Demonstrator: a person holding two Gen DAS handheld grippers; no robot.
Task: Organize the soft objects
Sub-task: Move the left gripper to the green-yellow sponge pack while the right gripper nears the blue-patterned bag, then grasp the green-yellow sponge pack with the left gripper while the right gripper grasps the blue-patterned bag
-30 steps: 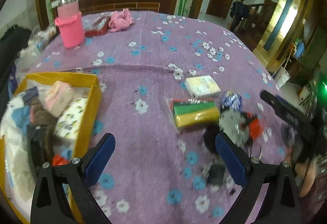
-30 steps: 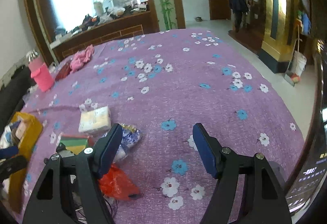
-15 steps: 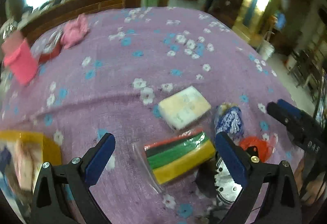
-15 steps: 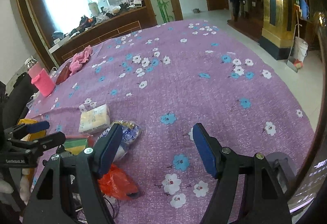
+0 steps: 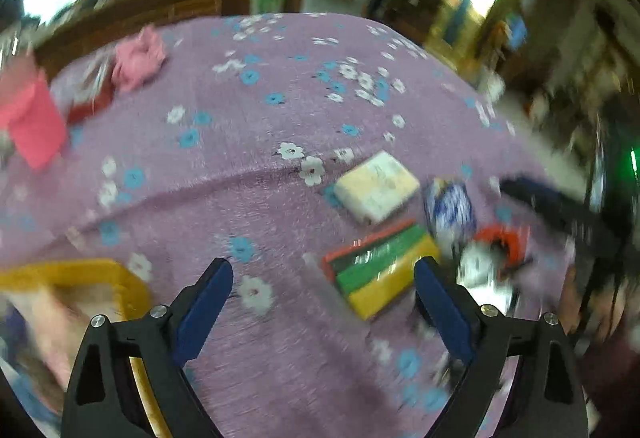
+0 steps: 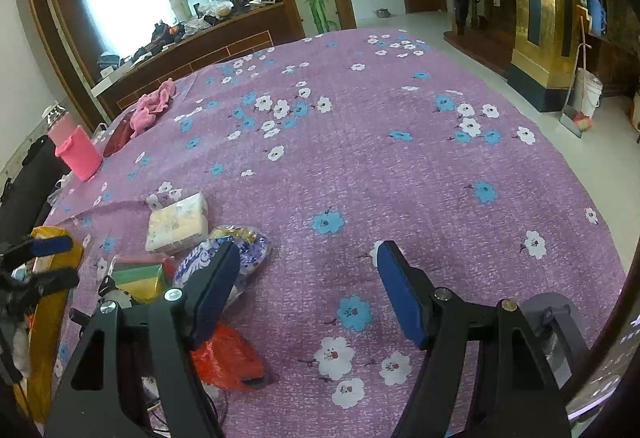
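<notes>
My left gripper (image 5: 323, 280) is open and empty above the purple cloth, with a pack of red, green and yellow sponges (image 5: 380, 272) just ahead of its right finger. Beyond lie a cream tissue pack (image 5: 376, 185) and a blue-and-white bag (image 5: 450, 210). The yellow box (image 5: 80, 270) of soft things is at lower left. My right gripper (image 6: 308, 270) is open and empty; the tissue pack (image 6: 178, 223), blue bag (image 6: 244, 244), sponge pack (image 6: 140, 276) and an orange bag (image 6: 228, 362) lie by its left finger. The left view is blurred.
A pink bottle (image 6: 76, 150), a pink cloth (image 6: 154, 104) and a red pouch (image 6: 118, 136) sit at the far left of the table (image 6: 400, 166). The left gripper (image 6: 40, 262) shows at the left edge of the right wrist view, over the yellow box (image 6: 44, 322).
My left gripper has swung right from the yellow box toward the sponge pack, then back slightly left. The right gripper has barely moved. Both stay open.
</notes>
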